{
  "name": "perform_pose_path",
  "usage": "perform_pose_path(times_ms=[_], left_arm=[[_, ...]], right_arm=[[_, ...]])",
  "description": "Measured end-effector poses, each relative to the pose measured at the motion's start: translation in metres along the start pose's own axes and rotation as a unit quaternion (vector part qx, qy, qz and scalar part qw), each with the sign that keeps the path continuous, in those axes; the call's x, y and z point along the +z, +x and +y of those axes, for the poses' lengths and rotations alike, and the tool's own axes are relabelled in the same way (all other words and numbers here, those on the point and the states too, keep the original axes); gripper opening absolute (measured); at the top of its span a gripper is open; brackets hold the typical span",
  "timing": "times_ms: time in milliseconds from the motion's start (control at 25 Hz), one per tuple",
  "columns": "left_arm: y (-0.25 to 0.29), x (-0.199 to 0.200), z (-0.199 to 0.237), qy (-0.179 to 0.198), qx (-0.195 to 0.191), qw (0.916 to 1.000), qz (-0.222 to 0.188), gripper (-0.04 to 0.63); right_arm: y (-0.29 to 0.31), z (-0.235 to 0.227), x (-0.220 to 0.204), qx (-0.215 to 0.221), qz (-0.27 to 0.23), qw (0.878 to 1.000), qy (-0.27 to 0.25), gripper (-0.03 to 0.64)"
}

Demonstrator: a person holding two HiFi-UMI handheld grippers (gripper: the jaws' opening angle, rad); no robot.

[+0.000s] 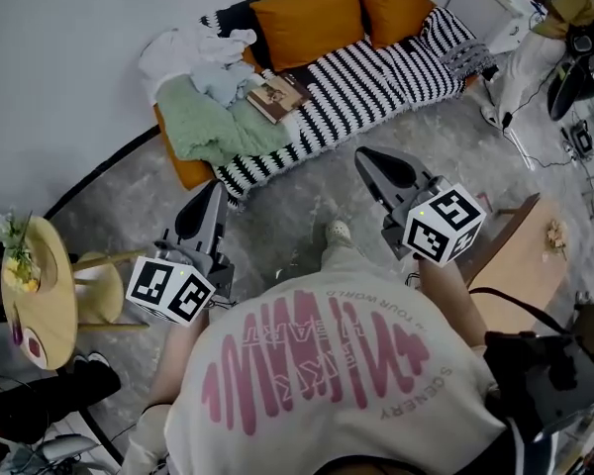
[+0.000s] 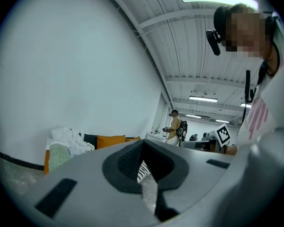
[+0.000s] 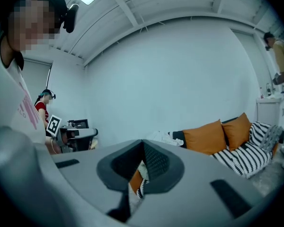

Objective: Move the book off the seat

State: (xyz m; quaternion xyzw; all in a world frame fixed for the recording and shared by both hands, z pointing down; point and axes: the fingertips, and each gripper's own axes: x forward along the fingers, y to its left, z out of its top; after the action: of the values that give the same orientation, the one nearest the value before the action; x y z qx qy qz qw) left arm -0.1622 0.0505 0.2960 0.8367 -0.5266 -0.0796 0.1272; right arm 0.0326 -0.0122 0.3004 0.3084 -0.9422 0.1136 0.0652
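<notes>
Lying flat on the sofa (image 1: 376, 79), the book (image 1: 275, 97): on the striped cover of the seat, toward its left end, closer to the backrest than to the front edge. Touches or slightly overlaps a green blanket (image 1: 213, 127) on its left side; hard to tell which. Sits below a heap of pale clothes (image 1: 193, 52) in the seat's back left corner, with two orange cushions (image 1: 307, 20) against the backrest to its right.

Probably light to middling in weight, stiff across the covers but apt to fan open if taken by the loose page edge. Likely smooth on the face, so a pinch over an edge seems safer than a push. Best taken at the free side facing the bare stripes, pressing one jaw down into the soft cover to slip beneath. Which side carries the spine cannot be made out.

Well apart from it, over the grey floor (image 1: 277, 206) in front of the sofa, left gripper (image 1: 214, 191) and right gripper (image 1: 364, 158): both pressed closed, holding nothing, pointing toward the seat.
</notes>
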Motion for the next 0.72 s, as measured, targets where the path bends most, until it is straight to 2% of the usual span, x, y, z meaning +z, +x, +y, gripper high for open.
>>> perform_pose_path(times_ms=[200,400,600,720], left_arm=[[-0.001,0.001,0.01,-0.005,0.014,0.9999,-0.004,0.008],[0.004,0.004,0.02,0.009,0.028,0.9996,-0.004,0.008],[0.014,0.01,0.039,-0.018,0.047,0.9985,-0.02,0.008],[0.023,0.013,0.05,-0.013,0.063,0.9977,-0.021,0.008]], right_arm=[[0.019,0.0,0.002,0.014,0.008,1.0,-0.008,0.008],[0.04,-0.008,0.003,0.024,0.015,0.999,-0.017,0.008],[0.068,-0.014,0.001,0.042,0.037,0.998,-0.04,0.008],[0.087,-0.026,0.003,0.056,0.045,0.996,-0.045,0.008]])
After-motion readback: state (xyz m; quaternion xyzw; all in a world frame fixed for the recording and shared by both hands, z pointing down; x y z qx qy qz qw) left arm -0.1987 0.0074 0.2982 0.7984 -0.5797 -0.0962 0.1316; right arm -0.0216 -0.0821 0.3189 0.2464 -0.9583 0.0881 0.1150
